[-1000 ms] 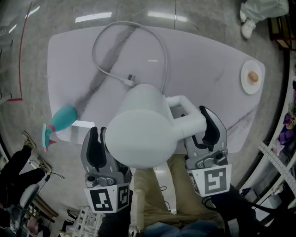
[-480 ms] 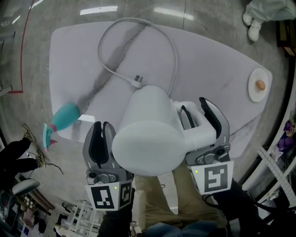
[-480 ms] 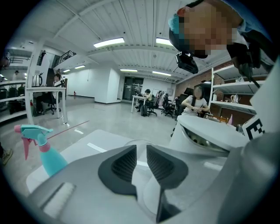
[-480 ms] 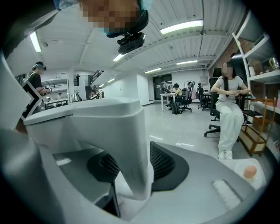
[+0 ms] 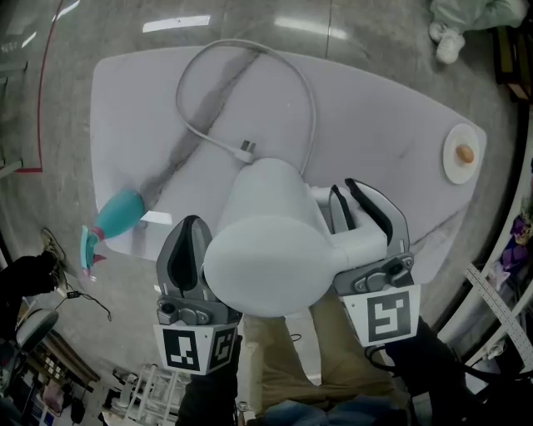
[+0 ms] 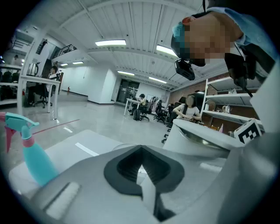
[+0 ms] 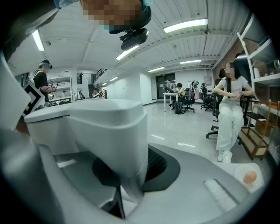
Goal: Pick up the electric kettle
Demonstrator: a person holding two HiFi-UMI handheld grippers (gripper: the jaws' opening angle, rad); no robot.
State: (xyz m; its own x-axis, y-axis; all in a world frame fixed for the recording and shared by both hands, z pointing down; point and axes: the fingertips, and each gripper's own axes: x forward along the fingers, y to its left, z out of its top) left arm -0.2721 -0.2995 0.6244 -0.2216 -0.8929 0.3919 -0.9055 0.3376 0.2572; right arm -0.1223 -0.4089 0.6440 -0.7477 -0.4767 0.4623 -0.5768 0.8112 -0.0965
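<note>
Electric kettle centre frame: smooth matt white plastic. Table: glossy white marble-look top, grey veins. Cord: smooth white rubbery sheath. Spray bottle lower left: teal plastic, slight sheen. Floor: polished grey, reflective.

On your worktop the cable lies behind the kettle, the spray bottle at its left, the plate far right.

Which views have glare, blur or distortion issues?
Head view: fisheye bows the table edges, and bright streaks glare on the floor. Left gripper view: near foreground blurred, corners vignetted black. Right gripper view: kettle handle close up, soft and washed out.
</note>
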